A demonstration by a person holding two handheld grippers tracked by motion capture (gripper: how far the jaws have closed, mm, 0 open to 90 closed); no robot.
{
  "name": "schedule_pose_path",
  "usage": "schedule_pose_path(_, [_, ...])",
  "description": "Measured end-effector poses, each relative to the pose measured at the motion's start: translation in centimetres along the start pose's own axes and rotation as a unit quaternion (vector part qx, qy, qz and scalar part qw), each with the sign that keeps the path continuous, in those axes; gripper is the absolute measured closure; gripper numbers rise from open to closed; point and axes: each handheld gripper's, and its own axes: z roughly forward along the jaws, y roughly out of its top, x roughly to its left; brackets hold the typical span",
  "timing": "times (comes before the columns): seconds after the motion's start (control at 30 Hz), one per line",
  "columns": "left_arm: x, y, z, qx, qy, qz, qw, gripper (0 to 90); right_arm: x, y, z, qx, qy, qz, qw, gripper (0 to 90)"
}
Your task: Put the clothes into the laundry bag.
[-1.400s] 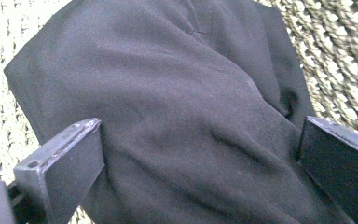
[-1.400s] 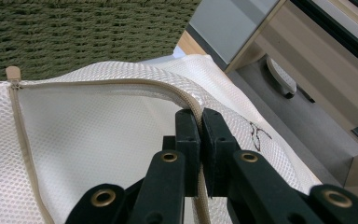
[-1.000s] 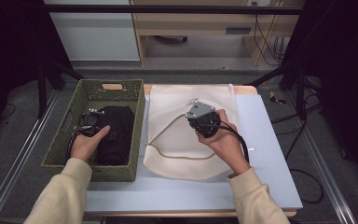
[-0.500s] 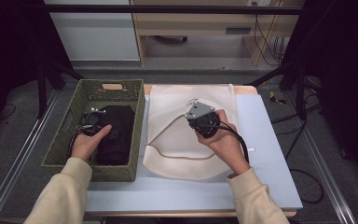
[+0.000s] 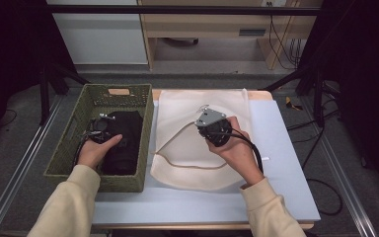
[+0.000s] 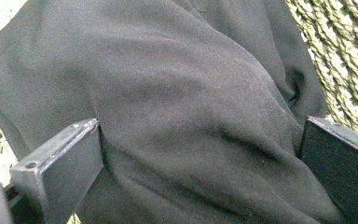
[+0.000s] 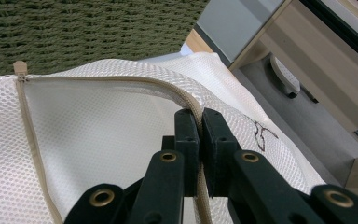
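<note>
Black garment (image 6: 177,107) is sitting bunched in the green woven basket (image 5: 69,148) at 9 o'clock on the table, with the left gripper (image 5: 97,132) down on it, jaws spread wide at either side of the cloth and not pinching yet. It's looking soft, light and floppy, so I'd grab a thick fold near the middle or it'll be trailing over the basket rim. The right gripper (image 7: 200,122) is clamping its 2 jaws tight on the zipper edge of the white mesh laundry bag (image 5: 197,106), lying at 12 o'clock of that hand, holding the mouth up. The basket wall between them is what's standing in the way.
</note>
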Motion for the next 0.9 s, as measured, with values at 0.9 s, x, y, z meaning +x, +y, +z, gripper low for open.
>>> schedule_pose_path(0.9, [-0.57, -0.43, 0.29, 0.017, 0.034, 0.031, 0.9988, 0.0, 0.22, 0.04, 0.1, 0.003, 0.003, -0.004, 1.0, 85.3])
